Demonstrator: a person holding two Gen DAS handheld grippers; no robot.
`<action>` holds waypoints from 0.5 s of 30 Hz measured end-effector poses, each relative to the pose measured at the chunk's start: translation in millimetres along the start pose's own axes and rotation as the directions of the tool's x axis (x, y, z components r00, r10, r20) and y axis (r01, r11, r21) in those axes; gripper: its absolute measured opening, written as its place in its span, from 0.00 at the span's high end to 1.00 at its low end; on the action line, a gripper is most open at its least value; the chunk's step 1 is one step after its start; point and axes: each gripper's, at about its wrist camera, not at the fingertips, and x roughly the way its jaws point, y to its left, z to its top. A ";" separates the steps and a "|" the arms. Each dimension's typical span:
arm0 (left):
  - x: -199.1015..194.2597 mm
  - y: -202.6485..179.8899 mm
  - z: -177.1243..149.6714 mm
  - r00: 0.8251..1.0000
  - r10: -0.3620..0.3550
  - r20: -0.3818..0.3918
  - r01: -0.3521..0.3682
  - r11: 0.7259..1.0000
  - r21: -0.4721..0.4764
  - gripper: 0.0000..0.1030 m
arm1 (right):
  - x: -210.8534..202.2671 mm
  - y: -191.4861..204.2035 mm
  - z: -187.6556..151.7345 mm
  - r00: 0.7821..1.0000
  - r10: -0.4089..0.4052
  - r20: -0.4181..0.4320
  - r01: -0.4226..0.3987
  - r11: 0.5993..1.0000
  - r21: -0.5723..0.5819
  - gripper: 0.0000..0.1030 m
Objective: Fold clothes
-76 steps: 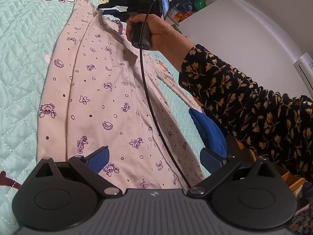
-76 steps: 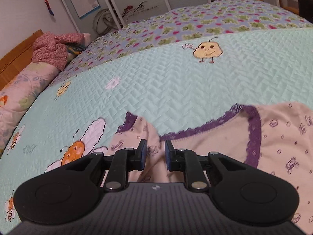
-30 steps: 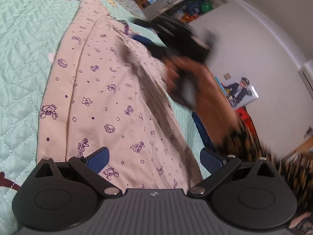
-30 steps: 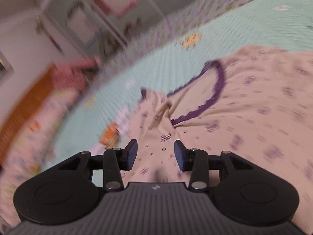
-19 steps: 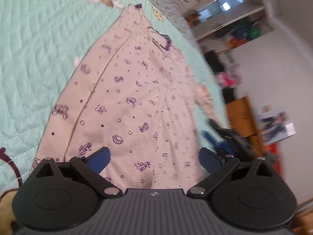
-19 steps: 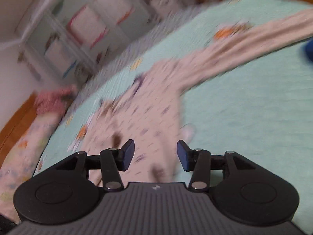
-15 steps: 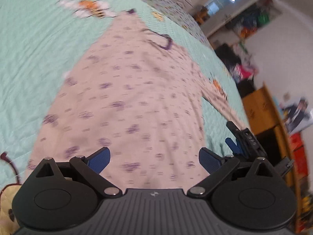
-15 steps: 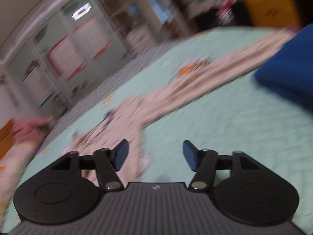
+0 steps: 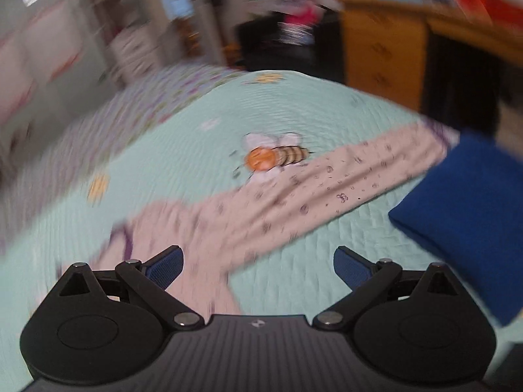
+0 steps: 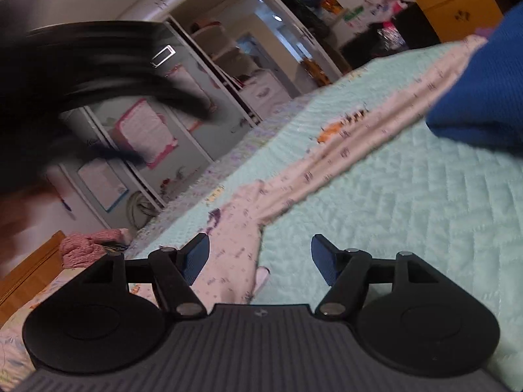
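A pale pink long-sleeved top with a purple print lies flat on the bed. Its sleeve (image 9: 343, 176) runs up and right towards a folded blue garment (image 9: 464, 215), and its purple neckline (image 9: 126, 245) is blurred at lower left. My left gripper (image 9: 258, 256) hangs open above the shoulder and the quilt, holding nothing. In the right wrist view the same sleeve (image 10: 359, 143) stretches away to the blue garment (image 10: 483, 98). My right gripper (image 10: 260, 246) is low over the underarm of the top (image 10: 235, 254); its jaws are opening and its pads touch no cloth.
The mint quilt (image 10: 408, 212) bears a bee patch (image 9: 278, 156). A wooden dresser (image 9: 382, 62) stands beyond the bed. A pink clothes heap (image 10: 88, 245) lies by the headboard. A dark blurred shape (image 10: 81, 81) crosses the upper left of the right wrist view.
The right gripper let go of the shoulder cloth, opened and swung over to the sleeve side. The left view swept from the hem up to the sleeve and neckline, rolling as it went.
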 end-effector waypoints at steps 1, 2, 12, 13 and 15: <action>15.4 -7.6 6.0 1.000 -0.021 -0.005 0.022 0.998 0.051 0.02 | -4.4 -0.3 4.6 1.000 0.007 0.020 -0.006 1.000 -0.015 0.32; 30.6 -13.6 10.1 0.998 -0.054 -0.017 0.056 0.995 0.084 0.02 | -8.5 -1.2 9.2 0.999 0.008 0.041 -0.006 1.000 -0.028 0.32; 123.5 -65.5 26.7 0.990 -0.130 -0.051 0.140 0.922 0.361 0.10 | 8.1 -38.1 21.8 0.995 -0.090 -0.032 0.092 0.991 0.101 0.32; 129.1 -64.7 27.7 0.989 -0.138 -0.053 0.148 0.921 0.360 0.11 | 10.2 -37.9 21.4 0.995 -0.094 -0.039 0.098 0.990 0.097 0.32; 139.7 -62.6 29.5 0.986 -0.157 -0.057 0.167 0.920 0.355 0.12 | 14.3 -37.6 20.5 0.993 -0.103 -0.053 0.108 0.990 0.089 0.32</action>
